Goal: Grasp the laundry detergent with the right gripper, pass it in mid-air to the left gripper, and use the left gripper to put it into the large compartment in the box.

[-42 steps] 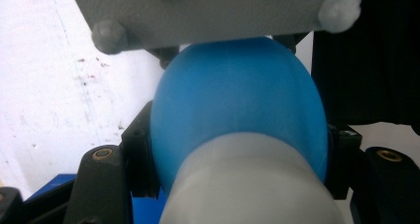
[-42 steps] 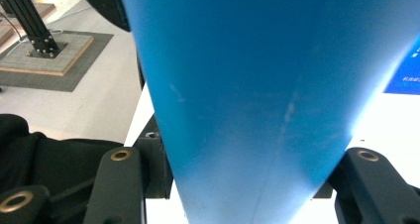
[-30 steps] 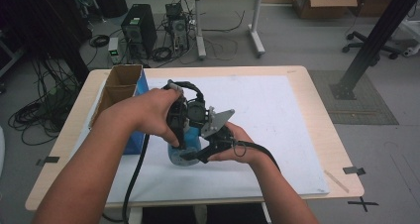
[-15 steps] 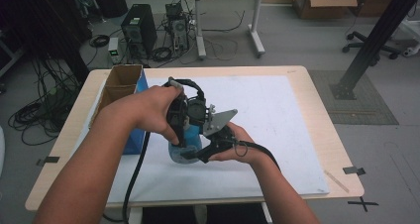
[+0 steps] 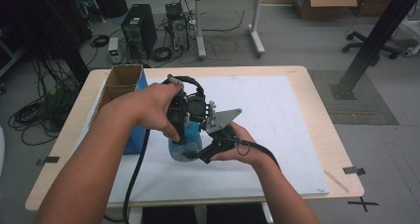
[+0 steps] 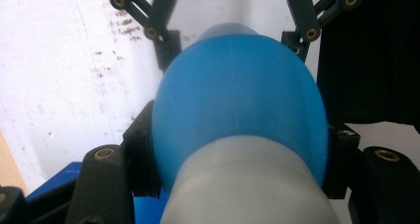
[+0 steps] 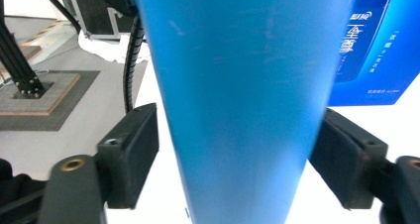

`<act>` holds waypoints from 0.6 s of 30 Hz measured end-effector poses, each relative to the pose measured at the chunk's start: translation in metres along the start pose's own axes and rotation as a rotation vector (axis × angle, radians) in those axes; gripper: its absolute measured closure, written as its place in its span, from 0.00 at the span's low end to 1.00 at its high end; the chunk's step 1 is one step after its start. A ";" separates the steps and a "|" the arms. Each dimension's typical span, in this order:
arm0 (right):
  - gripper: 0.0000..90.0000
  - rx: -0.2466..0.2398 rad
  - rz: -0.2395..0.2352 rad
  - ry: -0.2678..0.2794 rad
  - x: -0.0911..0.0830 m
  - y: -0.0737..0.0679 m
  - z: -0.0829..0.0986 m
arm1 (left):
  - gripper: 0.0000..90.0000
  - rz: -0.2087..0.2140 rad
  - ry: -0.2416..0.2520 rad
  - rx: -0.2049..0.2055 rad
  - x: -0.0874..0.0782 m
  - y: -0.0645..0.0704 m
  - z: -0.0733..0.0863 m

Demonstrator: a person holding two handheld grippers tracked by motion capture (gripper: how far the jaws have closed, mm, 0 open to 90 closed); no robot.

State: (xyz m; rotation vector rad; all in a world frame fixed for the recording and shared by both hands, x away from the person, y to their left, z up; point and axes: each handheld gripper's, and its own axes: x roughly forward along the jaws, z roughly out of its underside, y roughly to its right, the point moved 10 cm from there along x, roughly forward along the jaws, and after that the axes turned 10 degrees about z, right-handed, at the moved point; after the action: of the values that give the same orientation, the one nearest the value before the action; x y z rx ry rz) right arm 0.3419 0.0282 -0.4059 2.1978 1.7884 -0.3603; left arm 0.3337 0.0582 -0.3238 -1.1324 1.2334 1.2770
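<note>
A blue bottle (image 5: 185,145) with a pale grey neck stands on the white mat, held from two sides. My left gripper (image 5: 185,131) comes down from above, and in the left gripper view its jaws press on both flanks of the bottle's rounded blue shoulder (image 6: 237,115) just under the grey neck (image 6: 237,194). My right gripper (image 5: 192,155) reaches in from the right, low on the bottle. In the right gripper view its pads (image 7: 131,152) clamp the blue body (image 7: 237,85) on either side. Both hands hide most of the bottle from above.
An open cardboard-lined blue box (image 5: 123,87) stands left of the bottle, its printed blue side (image 7: 366,45) close behind it. The white mat (image 5: 282,120) covers most of the wooden table (image 5: 324,110). A black cable (image 5: 136,169) trails off the front edge.
</note>
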 end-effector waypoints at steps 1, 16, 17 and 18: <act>0.21 0.009 0.003 0.005 0.000 0.000 0.000 | 0.41 0.002 -0.002 -0.002 0.000 0.000 0.000; 0.03 0.048 0.005 0.052 -0.012 0.005 -0.001 | 0.41 0.007 0.009 -0.061 -0.003 0.001 -0.007; 0.03 0.048 0.005 0.052 -0.012 0.005 -0.001 | 0.41 0.011 0.004 -0.064 -0.003 0.001 -0.007; 0.03 0.050 0.005 0.055 -0.014 0.005 -0.001 | 0.41 0.016 0.010 -0.066 -0.003 0.002 -0.009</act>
State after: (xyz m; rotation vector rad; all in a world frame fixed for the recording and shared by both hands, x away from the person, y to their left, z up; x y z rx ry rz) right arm 0.3443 0.0150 -0.3996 2.2666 1.8205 -0.3501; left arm 0.3323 0.0495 -0.3209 -1.1788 1.2176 1.3342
